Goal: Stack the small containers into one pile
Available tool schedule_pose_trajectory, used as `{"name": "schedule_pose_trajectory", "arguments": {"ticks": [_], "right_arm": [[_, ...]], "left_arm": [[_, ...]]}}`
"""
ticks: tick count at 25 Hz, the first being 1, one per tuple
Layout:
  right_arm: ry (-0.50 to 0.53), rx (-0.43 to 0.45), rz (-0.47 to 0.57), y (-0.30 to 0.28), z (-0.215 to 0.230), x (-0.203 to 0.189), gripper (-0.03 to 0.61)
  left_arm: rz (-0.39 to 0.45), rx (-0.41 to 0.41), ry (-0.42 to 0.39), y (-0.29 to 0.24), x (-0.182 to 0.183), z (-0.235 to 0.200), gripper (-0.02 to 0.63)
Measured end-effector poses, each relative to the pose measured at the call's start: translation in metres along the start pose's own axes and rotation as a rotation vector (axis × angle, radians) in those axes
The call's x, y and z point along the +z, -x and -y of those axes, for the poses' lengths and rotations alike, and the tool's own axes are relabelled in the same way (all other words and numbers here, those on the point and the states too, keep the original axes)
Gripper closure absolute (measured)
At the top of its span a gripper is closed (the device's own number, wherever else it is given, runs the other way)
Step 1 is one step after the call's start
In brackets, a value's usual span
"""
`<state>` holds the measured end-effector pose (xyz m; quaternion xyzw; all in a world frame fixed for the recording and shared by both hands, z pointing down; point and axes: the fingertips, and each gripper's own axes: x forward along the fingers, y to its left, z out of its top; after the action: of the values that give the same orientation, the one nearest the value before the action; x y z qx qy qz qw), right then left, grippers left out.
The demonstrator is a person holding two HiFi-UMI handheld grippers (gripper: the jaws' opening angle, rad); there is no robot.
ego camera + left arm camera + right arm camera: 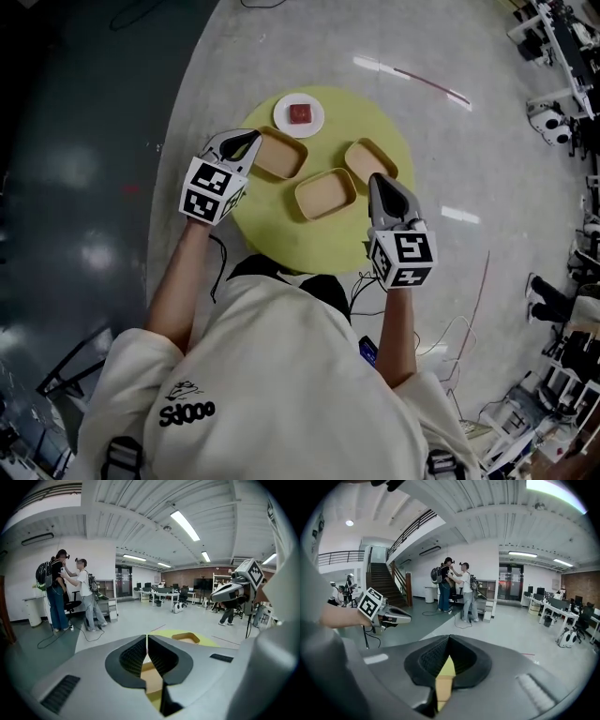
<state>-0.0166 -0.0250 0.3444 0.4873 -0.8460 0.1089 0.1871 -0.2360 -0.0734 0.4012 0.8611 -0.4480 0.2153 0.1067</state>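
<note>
Three shallow tan containers lie apart on a round yellow-green table (272, 239): a left one (281, 155), a middle one (325, 194) and a right one (370, 160). My left gripper (253, 139) is shut and empty, its tip over the left container's outer edge. In the left gripper view the closed jaws (147, 639) hang above a tan container (151, 677), and another container (190, 638) lies further off. My right gripper (375, 180) is shut and empty, between the middle and right containers. In the right gripper view (449, 641) a tan edge (443, 686) shows below the jaws.
A small white plate (299, 115) with a red item sits at the table's far edge. Two people (70, 592) stand on the grey floor well away. Desks, chairs and cables fill the room; a staircase (382, 581) rises behind.
</note>
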Motion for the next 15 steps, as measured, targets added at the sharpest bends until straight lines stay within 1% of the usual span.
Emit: {"name": "schedule_pose_trajectory", "arguments": {"ticks": [2,3,4,8,11,15], "right_arm": [[-0.021,-0.011,-0.023,-0.004,0.006,-0.008,0.568],[-0.032,-0.013,-0.033,-0.006,0.010,-0.013,0.568],[-0.043,-0.014,-0.044,-0.006,0.014,-0.018,0.568],[-0.083,-0.005,-0.085,-0.005,0.033,-0.039,0.568],[-0.073,0.028,-0.112,-0.010,0.031,-0.052,0.568],[-0.076,0.067,-0.145,-0.016,0.035,-0.067,0.568]], "left_arm": [[-0.037,-0.008,0.029,-0.017,-0.017,-0.009,0.595],[-0.062,-0.006,0.046,-0.027,-0.027,-0.014,0.555],[-0.088,0.000,0.062,-0.037,-0.037,-0.017,0.537],[-0.175,0.046,0.142,-0.062,-0.077,-0.027,0.526],[-0.230,0.080,0.211,-0.070,-0.109,-0.037,0.525],[-0.320,0.117,0.257,-0.085,-0.149,-0.042,0.523]]}}
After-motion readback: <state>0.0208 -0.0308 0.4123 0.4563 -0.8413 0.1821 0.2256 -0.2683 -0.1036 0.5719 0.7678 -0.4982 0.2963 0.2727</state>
